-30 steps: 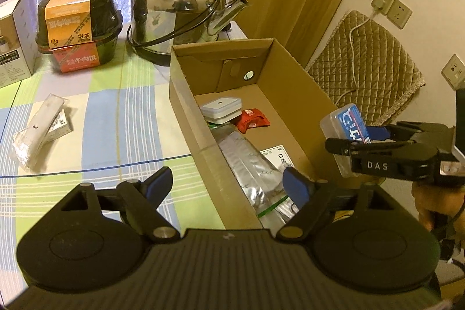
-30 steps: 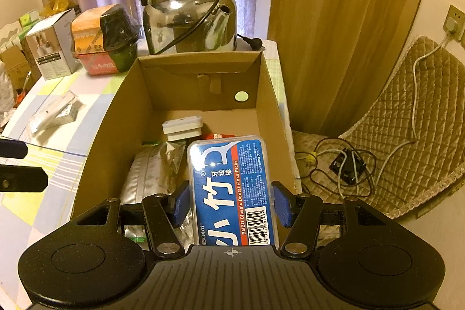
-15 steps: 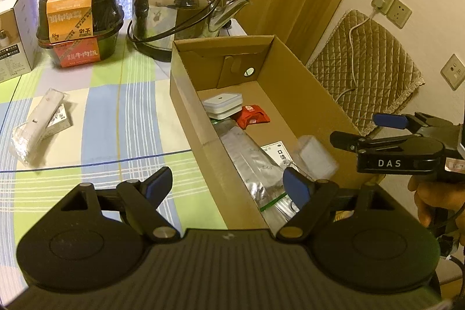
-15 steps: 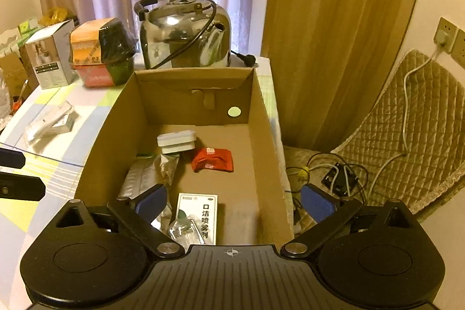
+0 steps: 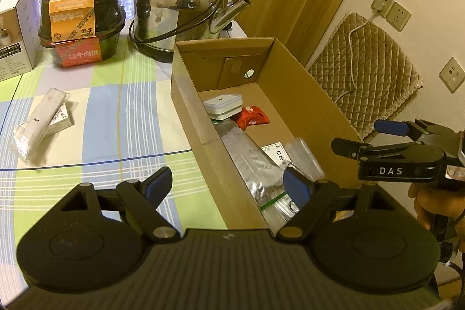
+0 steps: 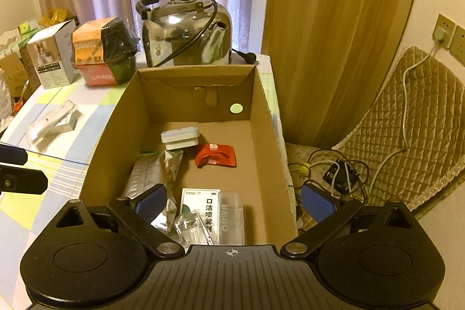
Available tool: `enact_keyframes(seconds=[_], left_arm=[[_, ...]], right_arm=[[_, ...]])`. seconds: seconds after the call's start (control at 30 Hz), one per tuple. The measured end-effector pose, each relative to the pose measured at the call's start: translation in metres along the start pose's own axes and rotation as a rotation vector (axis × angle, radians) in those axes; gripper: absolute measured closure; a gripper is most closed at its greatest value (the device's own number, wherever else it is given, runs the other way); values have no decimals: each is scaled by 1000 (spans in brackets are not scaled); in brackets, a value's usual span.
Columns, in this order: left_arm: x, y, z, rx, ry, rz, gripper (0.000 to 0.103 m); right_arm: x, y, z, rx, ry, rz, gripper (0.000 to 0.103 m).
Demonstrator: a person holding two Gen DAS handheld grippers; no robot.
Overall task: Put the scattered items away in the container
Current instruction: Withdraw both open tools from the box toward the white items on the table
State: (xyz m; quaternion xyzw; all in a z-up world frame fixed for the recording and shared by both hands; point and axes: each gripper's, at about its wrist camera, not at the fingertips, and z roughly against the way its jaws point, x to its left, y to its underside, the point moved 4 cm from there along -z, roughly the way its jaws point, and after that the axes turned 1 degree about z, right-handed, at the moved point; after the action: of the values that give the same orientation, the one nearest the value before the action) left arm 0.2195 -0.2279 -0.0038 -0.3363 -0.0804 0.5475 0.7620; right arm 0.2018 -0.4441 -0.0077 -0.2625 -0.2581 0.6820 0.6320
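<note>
The clear plastic floss-pick case point(image 6: 232, 218), held in the right gripper point(image 6: 232, 201) a second ago, is now released face-down into the open brown cardboard box point(image 6: 263, 118) at lower centre, both grippers spread empty, while the white wrapped packet point(image 5: 39, 118) at left is left on the table point(image 5: 116, 112) for the left gripper point(image 5: 226, 183).

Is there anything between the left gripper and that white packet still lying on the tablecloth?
Nothing visible. The left gripper hangs open beside the cardboard box, and only bare tablecloth lies between it and the white packet, which rests on a small carton.
</note>
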Motion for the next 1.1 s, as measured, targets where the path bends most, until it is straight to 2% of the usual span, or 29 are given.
enact_keyframes(seconds=[0.7,1.1], left_arm=[[13,8,24,-48,-15,26,19],[29,12,51,-67,-48,49,13]], right_arm=[[22,-6,19,-15,-17,23,0],[40,-13,36,-37,-28,42,0]])
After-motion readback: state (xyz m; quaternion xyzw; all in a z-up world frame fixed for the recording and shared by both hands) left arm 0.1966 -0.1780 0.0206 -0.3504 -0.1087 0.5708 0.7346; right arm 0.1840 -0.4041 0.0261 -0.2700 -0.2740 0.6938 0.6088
